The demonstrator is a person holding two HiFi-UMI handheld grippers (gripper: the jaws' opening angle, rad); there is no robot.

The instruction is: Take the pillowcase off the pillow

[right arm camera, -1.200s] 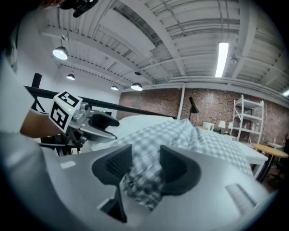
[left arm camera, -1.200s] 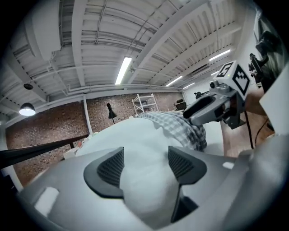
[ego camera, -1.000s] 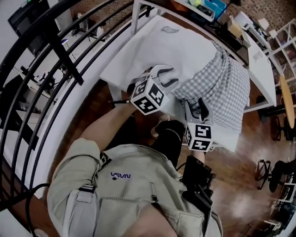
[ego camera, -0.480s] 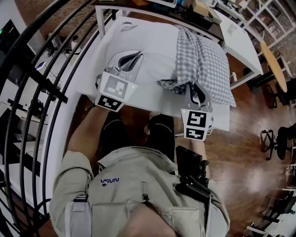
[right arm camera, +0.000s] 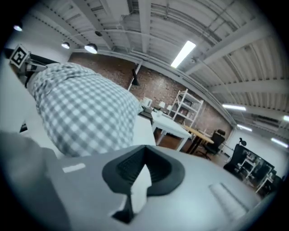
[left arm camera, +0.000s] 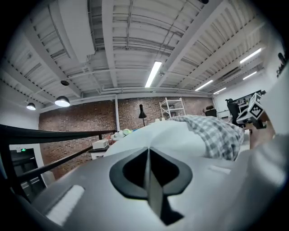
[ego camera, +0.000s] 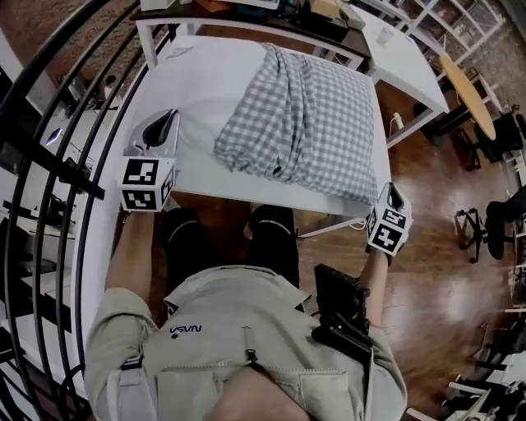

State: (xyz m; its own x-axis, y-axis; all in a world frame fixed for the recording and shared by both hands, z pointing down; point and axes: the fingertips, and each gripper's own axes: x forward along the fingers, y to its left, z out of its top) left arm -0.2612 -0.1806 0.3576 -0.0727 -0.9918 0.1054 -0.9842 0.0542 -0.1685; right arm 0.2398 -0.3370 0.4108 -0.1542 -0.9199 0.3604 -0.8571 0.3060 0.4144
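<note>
The pillow (ego camera: 304,115) lies in the middle of the white table (ego camera: 197,99), wholly inside a grey-and-white checked pillowcase (ego camera: 271,156) whose near edge is bunched. My left gripper (ego camera: 164,121) rests over the table's left side, well clear of the pillow, shut and empty (left arm camera: 146,163). Past the table's front right corner hovers my right gripper (ego camera: 392,191), apart from the pillow. Its jaws have just been closing and stand shut with nothing between them (right arm camera: 139,175). The checked pillow (right arm camera: 81,113) fills the left of the right gripper view and shows at the right (left arm camera: 216,133) in the left gripper view.
A black railing (ego camera: 57,156) runs along the left. A second white table (ego camera: 403,57), a wooden table (ego camera: 468,90) and office chairs (ego camera: 493,222) stand to the right on the wooden floor. Boxes and clutter (ego camera: 320,12) sit behind the table's far edge.
Both grippers have left the pillowcase's near edge and drawn apart, the left going left, the right swinging off the front right corner. Their jaws went from open to shut.
</note>
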